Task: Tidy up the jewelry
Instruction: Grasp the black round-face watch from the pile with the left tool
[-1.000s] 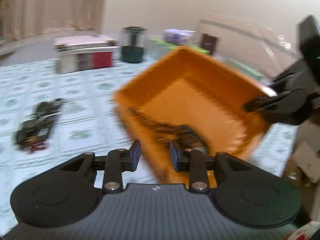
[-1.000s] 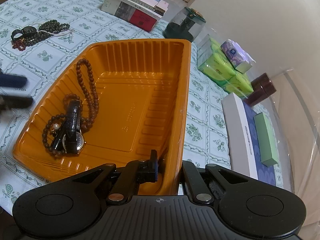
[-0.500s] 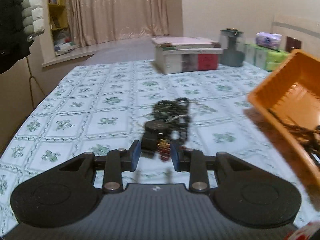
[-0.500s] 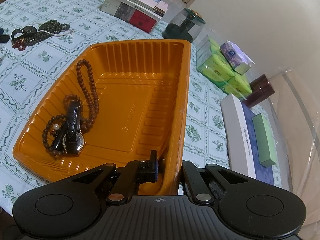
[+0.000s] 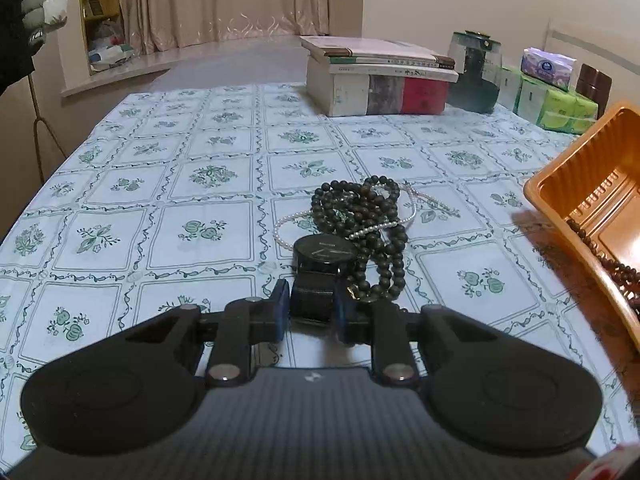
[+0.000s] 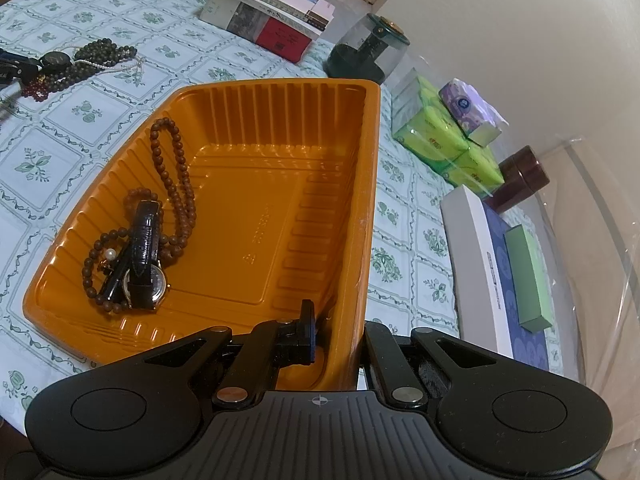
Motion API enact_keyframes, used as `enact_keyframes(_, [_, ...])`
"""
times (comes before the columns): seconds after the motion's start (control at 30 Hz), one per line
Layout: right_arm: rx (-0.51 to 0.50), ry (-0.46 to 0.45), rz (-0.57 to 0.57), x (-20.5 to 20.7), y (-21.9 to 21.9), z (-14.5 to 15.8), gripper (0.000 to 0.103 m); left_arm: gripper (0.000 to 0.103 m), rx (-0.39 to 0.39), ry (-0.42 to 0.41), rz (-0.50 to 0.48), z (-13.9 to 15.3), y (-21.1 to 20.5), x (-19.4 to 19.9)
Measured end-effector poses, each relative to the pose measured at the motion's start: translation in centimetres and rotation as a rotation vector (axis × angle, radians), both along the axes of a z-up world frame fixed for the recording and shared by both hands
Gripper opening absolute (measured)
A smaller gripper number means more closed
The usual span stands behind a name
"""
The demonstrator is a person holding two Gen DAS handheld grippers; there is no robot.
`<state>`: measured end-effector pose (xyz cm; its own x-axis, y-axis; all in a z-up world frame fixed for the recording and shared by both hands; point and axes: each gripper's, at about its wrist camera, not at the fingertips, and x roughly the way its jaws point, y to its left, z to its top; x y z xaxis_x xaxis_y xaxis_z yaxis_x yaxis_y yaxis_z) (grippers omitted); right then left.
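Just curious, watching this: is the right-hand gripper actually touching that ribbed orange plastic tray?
Touching. In the right wrist view the right gripper has one finger inside the ribbed orange plastic tray and one outside, pinching its near side wall.
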<state>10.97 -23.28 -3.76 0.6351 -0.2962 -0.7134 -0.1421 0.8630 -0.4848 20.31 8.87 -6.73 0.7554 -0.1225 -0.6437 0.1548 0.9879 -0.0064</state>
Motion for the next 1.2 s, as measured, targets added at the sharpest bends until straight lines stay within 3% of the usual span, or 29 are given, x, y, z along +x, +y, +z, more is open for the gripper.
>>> enact_keyframes(0.53, [-0.001,-0.003,0.001,0.0,0.0,0.0,0.005,0.019,-0.002,0.018,0.041,0.8,0.7,-9.0])
enact_keyframes(0.7, [0.001,-0.005,0.000,0.1,0.0,0.0,0.005,0.023,0.016,0.014,0.033,0.4,0.3,-8.6])
enact_keyframes(0.77, [0.000,-0.005,0.000,0.1,0.0,0.0,0.005,0.031,0.036,0.013,0.031,0.2,0.2,-8.0])
enact_keyframes(1.07, [0.001,-0.005,-0.001,0.0,0.1,-0.1,0.005,0.036,0.091,0.020,-0.002,-1.0,-0.3,-6.2])
enact_keyframes(1.2, [0.000,-0.006,-0.001,0.0,0.1,-0.1,0.005,0.025,0.071,0.039,-0.010,-0.8,-0.3,-6.1])
